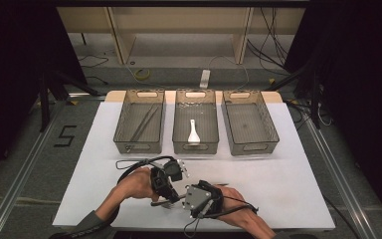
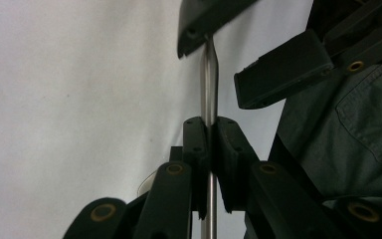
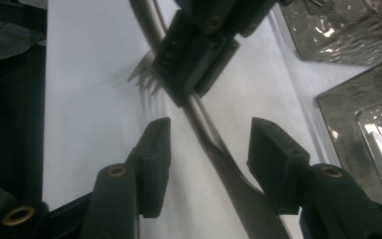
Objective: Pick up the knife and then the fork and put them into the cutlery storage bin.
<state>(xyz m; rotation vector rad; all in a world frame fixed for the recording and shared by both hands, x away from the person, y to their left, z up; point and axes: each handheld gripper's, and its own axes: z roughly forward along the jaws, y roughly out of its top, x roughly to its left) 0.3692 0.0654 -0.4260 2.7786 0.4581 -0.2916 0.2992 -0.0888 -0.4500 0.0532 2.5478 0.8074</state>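
My left tongs [image 2: 210, 144] pinch the fork [image 3: 199, 117] by its handle above the bench [image 1: 288, 189]; my right tongs [image 3: 206, 144] stand spread around that handle.

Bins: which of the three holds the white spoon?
The middle bin: a white spoon lies in it. The left bin holds chopsticks; the right bin looks empty.

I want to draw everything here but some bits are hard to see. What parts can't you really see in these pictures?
- Fork: in the right gripper view, the left gripper covers part of its tines; its handle is cut off by the bottom edge.
- High view: the fork is mostly hidden under the hands and grippers.
- Thin sticks in the left basket: too small to identify.
- Right basket: contents unclear through the dim mesh.
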